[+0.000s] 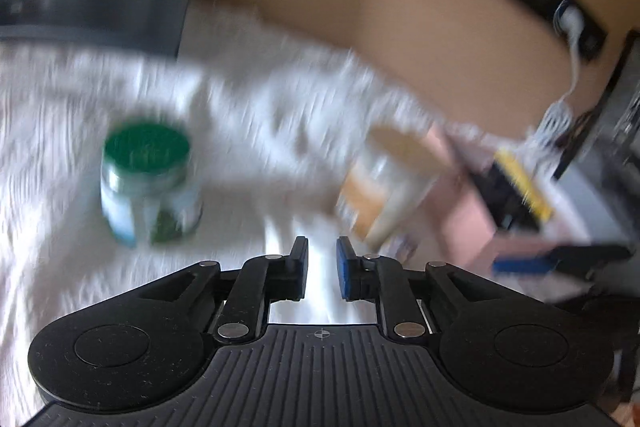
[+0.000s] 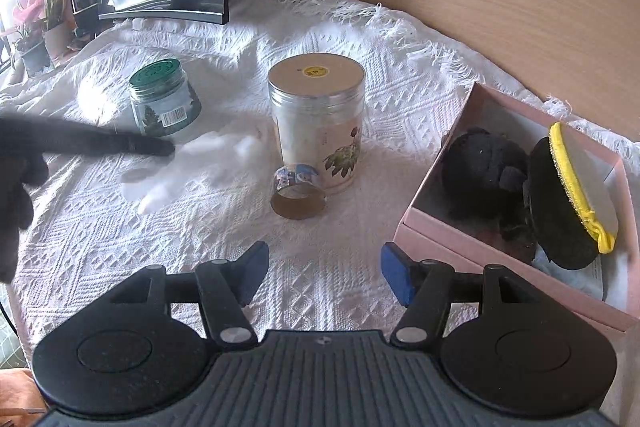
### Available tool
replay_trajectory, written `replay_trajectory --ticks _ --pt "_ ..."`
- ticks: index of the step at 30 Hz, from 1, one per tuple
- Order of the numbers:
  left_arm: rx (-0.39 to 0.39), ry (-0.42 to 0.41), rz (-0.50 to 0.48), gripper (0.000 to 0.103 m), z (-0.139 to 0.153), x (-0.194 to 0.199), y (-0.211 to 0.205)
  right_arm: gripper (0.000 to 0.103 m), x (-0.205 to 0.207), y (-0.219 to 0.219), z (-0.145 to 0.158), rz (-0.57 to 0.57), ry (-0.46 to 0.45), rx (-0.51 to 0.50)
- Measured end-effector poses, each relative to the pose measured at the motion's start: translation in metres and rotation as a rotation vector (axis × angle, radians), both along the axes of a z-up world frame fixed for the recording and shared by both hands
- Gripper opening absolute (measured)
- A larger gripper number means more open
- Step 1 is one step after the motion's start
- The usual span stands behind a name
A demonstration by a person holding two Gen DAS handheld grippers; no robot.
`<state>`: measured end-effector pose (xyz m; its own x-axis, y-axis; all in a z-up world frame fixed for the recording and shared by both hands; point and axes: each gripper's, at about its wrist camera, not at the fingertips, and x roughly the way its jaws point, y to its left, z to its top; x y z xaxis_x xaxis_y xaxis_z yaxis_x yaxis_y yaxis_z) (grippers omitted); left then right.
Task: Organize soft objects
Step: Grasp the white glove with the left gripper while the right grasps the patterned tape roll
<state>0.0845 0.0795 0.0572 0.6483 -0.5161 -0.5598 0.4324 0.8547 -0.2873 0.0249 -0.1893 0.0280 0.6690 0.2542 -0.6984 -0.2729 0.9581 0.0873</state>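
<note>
Holding a black plush [image 2: 484, 167] and yellow-edged pad [image 2: 568, 199], the pink box [image 2: 424, 223] sits open — both grippers' fingers apart, empty.

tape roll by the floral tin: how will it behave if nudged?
The tape roll lies flat on its open end, so it should slide rather than roll. Its hollow cardboard core suggests lightness. The textured white cloth may snag it, and it sits against the floral tin.

Bare cloth [image 2: 320, 267] ahead, tape roll [image 2: 298, 193] and tall canister [image 2: 320, 123] beyond.
</note>
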Motion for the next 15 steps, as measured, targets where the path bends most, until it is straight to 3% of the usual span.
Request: replay_trajectory --ticks 2,5,8,12,13,15 --pt "-0.003 0.003 0.02 0.017 0.006 0.008 -0.003 0.063 -0.001 0.0 -0.001 0.001 0.002 0.006" --pt "-0.015 0.099 0.071 0.017 -0.001 0.028 -0.013 0.063 -0.001 0.0 -0.003 0.004 0.007 0.01" --pt "0.044 0.126 0.053 0.017 -0.015 0.04 -0.037 0.063 0.001 0.001 -0.006 0.0 0.016 0.014" --pt "0.346 0.063 -0.002 0.022 -0.041 0.036 -0.08 0.063 -0.001 0.0 -0.007 -0.002 0.019 0.015" --pt "0.437 0.025 0.011 0.023 -0.047 0.03 -0.083 0.063 -0.001 -0.001 -0.007 -0.004 0.018 0.016" --pt "0.54 -0.032 0.043 0.025 -0.053 0.024 -0.083 0.063 -0.002 -0.003 -0.007 -0.012 0.019 0.02"
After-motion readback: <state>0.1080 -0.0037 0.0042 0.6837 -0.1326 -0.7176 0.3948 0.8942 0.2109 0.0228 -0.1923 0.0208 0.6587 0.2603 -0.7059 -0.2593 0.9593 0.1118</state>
